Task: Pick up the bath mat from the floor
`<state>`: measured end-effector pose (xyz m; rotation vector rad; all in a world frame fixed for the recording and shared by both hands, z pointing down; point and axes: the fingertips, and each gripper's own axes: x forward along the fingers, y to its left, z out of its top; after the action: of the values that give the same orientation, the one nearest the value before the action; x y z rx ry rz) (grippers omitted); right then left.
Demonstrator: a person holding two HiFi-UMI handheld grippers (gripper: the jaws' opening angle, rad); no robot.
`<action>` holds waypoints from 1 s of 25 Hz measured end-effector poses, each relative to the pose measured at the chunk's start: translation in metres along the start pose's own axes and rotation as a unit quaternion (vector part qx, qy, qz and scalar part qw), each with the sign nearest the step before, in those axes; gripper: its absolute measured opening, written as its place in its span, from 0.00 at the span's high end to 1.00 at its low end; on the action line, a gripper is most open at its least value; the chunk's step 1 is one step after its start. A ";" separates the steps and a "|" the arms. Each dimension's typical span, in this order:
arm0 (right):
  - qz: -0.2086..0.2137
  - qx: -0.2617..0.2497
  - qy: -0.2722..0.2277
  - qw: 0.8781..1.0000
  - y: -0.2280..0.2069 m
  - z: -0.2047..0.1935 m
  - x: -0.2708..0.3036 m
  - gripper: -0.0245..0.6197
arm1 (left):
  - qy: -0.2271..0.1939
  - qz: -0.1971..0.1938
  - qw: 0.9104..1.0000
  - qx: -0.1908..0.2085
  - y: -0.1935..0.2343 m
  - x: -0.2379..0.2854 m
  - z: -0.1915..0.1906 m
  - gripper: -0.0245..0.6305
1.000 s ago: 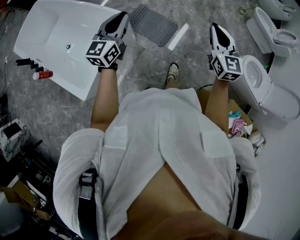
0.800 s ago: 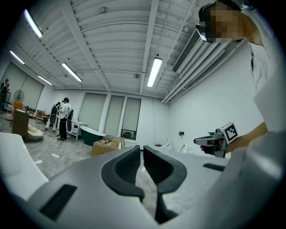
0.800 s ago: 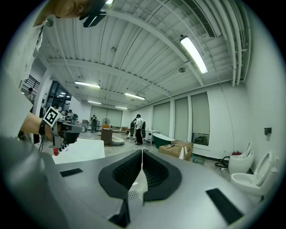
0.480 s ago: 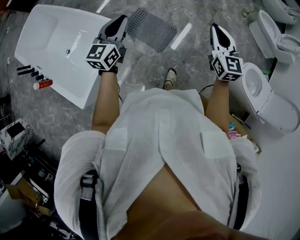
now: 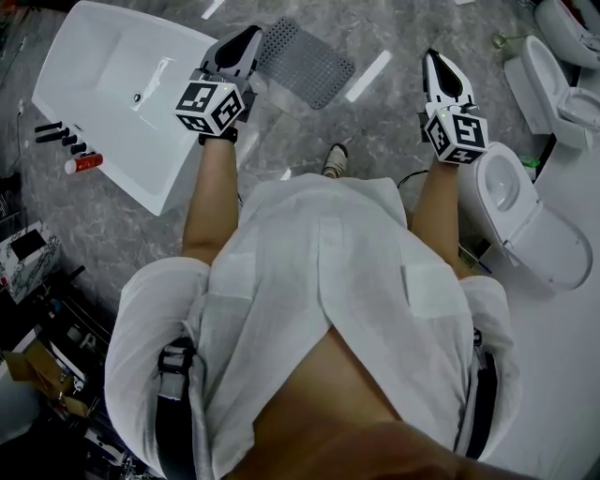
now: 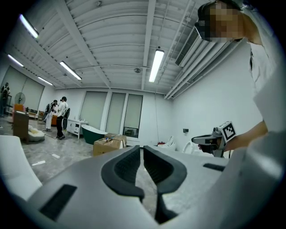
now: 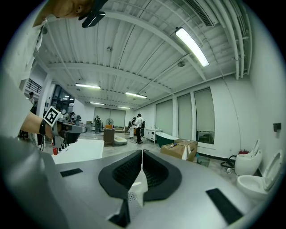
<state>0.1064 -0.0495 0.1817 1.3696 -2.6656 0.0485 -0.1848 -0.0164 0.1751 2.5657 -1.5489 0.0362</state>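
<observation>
The left gripper (image 5: 249,37) covers a small part of the bath mat (image 5: 307,62) at its left end. The shirt (image 5: 328,281) hides most of one shoe (image 5: 335,159). The far toilet (image 5: 565,15) is cut by the picture's edge. Print on the red bottle (image 5: 84,163) is too small to read.

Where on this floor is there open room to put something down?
Bare floor lies between the bath mat and the nearer toilet, and along the near side of the bathtub. The lower left corner is crowded with clutter.
</observation>
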 end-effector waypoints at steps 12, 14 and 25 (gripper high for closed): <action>0.036 -0.015 -0.004 0.999 -0.046 0.005 0.027 0.92 | -0.009 0.014 1.000 0.009 -0.012 0.054 0.007 0.91; 0.039 -0.015 -0.005 0.999 -0.049 0.004 0.033 0.92 | -0.009 0.013 1.000 0.011 -0.013 0.060 0.007 0.89; 0.072 -0.015 0.005 0.997 -0.033 0.003 0.089 0.92 | -0.014 0.037 0.999 -0.005 0.031 0.069 0.001 0.84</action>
<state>0.0824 -0.1408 0.1905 1.1635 -2.7397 0.0308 -0.1795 -0.0911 0.1844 2.5109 -1.6483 0.0012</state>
